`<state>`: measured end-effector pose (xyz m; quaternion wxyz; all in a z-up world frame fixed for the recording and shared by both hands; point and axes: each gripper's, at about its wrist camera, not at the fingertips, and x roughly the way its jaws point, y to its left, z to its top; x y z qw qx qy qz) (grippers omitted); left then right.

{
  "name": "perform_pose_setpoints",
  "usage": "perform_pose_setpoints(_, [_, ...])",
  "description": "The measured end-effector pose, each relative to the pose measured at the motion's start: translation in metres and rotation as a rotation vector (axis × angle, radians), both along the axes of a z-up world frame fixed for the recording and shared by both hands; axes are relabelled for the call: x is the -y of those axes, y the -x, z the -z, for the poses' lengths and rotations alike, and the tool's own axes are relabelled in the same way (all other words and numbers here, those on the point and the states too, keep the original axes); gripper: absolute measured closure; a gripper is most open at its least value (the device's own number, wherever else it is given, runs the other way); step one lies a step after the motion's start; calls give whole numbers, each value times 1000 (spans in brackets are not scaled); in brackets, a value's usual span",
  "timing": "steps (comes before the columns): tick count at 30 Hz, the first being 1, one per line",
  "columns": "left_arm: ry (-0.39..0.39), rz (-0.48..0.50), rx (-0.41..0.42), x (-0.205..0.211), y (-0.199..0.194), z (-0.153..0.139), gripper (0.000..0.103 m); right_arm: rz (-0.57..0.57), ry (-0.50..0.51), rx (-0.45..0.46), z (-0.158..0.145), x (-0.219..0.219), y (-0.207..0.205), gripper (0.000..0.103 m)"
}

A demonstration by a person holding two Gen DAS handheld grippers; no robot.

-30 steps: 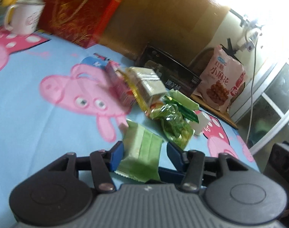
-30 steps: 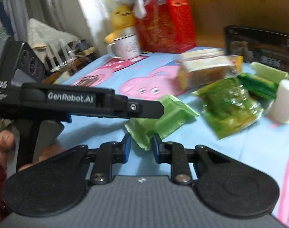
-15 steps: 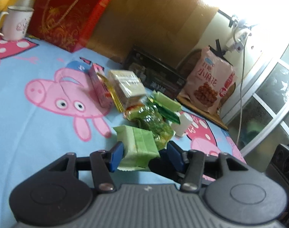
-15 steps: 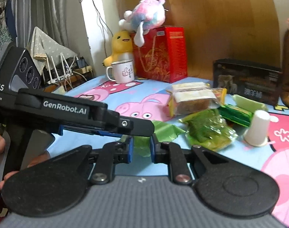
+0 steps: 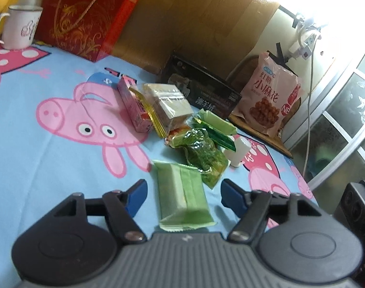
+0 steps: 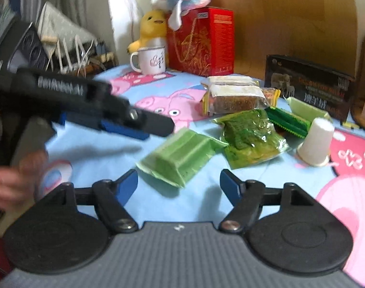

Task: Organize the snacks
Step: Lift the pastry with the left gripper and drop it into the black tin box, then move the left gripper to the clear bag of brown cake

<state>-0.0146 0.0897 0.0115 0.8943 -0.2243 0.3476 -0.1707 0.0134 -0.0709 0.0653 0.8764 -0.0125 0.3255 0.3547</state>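
Both grippers [image 5: 182, 195] [image 6: 178, 183] spread around green packet [image 5: 182, 198].

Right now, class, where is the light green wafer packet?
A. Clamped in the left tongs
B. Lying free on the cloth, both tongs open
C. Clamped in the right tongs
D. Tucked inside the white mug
B: the light green wafer packet lies flat on the cloth, with the left tongs and right tongs spread wide, touching nothing.

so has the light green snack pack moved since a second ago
Yes. The light green snack pack was pinched between both grippers and lifted; it now lies released on the blue cloth, beside the dark green packet, with both the left gripper and right gripper open.
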Motion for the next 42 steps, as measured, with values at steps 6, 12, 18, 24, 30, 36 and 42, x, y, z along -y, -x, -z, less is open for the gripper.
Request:
perform_pose_setpoints(6, [-26,47,-31,19,-12,11,46,-85,46,53,10,-16,-7,43])
perform_pose_setpoints(12, [-6,87,40,21,-12,-22,46,-37,51,88,1,-15,-11,56])
perform_pose_setpoints(18, [-58,118,191,44,-47,-79,46,61,9,217,-39,7,-38,56])
perform_pose_setpoints(24, [-67,137,281,74,-119,-113,46,167,36,312,-64,30,-102,57])
perform_pose_setpoints(30, [-58,168,246,103,-209,-107,46,274,61,296,-55,54,-183,64])
perform_pose_setpoints(36, [-52,118,124,107,-272,-72,45,385,58,241,-30,75,-252,64])
perform_pose_setpoints(42, [-24,70,155,46,-232,-71,38,387,-114,156,-31,104,-225,62])
